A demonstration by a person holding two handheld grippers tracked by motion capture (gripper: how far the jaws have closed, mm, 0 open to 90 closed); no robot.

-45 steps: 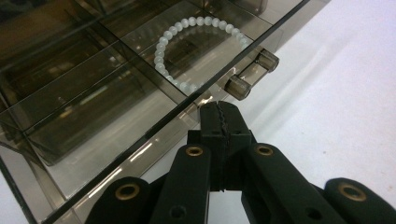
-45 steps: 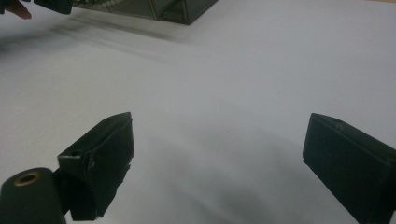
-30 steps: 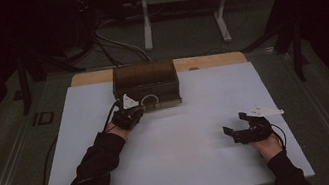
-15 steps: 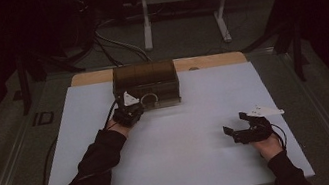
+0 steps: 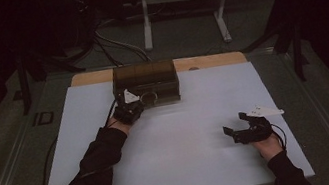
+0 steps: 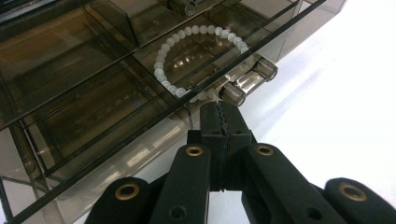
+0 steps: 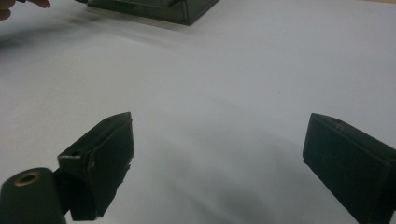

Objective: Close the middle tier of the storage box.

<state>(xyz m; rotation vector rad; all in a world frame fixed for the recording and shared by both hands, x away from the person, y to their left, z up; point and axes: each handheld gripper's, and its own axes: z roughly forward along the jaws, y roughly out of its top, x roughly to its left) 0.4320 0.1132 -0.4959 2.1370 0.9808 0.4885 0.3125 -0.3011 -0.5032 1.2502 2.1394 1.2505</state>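
A dark, see-through plastic box (image 5: 145, 78) sits at the far side of the white table, close to its back edge. It is smoky brown and has walls inside that split it into small spaces. A shallow drawer (image 6: 140, 116) at the bottom front of the box is pulled partly out. A bracelet of small white beads (image 6: 196, 60) lies flat in one space of the drawer, in a round ring. The drawer has a short, clear tube-shaped handle (image 6: 247, 81) on its front, lying on its side just past the bracelet.
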